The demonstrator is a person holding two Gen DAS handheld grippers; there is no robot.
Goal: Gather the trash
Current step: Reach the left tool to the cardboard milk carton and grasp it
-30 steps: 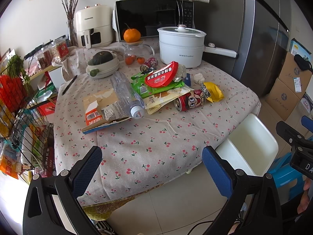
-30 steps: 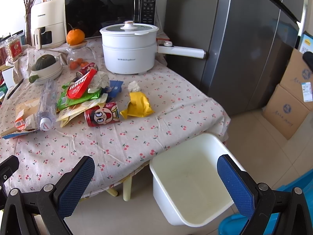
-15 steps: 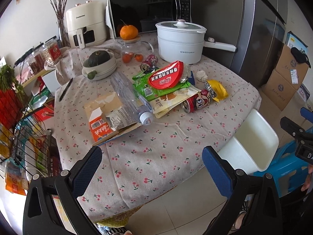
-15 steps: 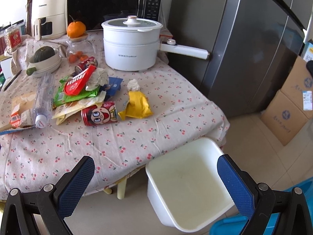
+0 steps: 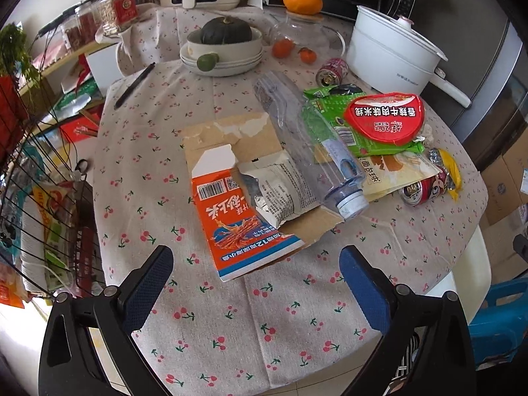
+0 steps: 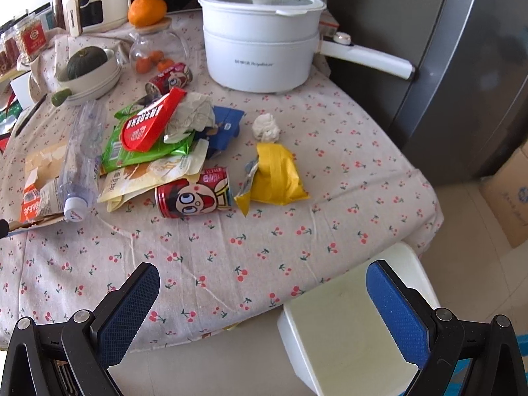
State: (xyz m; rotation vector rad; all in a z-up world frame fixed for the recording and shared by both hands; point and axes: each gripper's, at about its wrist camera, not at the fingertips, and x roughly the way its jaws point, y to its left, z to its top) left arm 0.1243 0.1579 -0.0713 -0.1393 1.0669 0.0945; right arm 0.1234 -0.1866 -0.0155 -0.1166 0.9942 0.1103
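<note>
Trash lies on the cherry-print table (image 5: 211, 323): a torn orange carton (image 5: 244, 227), a clear plastic bottle (image 5: 307, 145), a green wrapper (image 5: 326, 125) under a red lid (image 5: 384, 117), a red can (image 6: 194, 193), a yellow wrapper (image 6: 277, 175) and a white tissue ball (image 6: 265, 127). A second can (image 6: 170, 79) lies near the pot. My left gripper (image 5: 255, 283) is open and empty, just short of the orange carton. My right gripper (image 6: 264, 297) is open and empty over the table's front edge, above a white bin (image 6: 346, 330) on the floor.
A white electric pot (image 6: 260, 39), a glass jar with an orange (image 6: 148, 6), a bowl with a squash (image 5: 224, 43) and a pen (image 5: 133, 85) are on the table. A wire rack (image 5: 36, 198) stands left, a grey fridge (image 6: 462, 66) right, cardboard boxes (image 6: 508, 198) beyond.
Both grippers have moved forward toward the table. The left one now hovers over the tabletop near the orange carton; the right one is closer to the edge above the bin.
</note>
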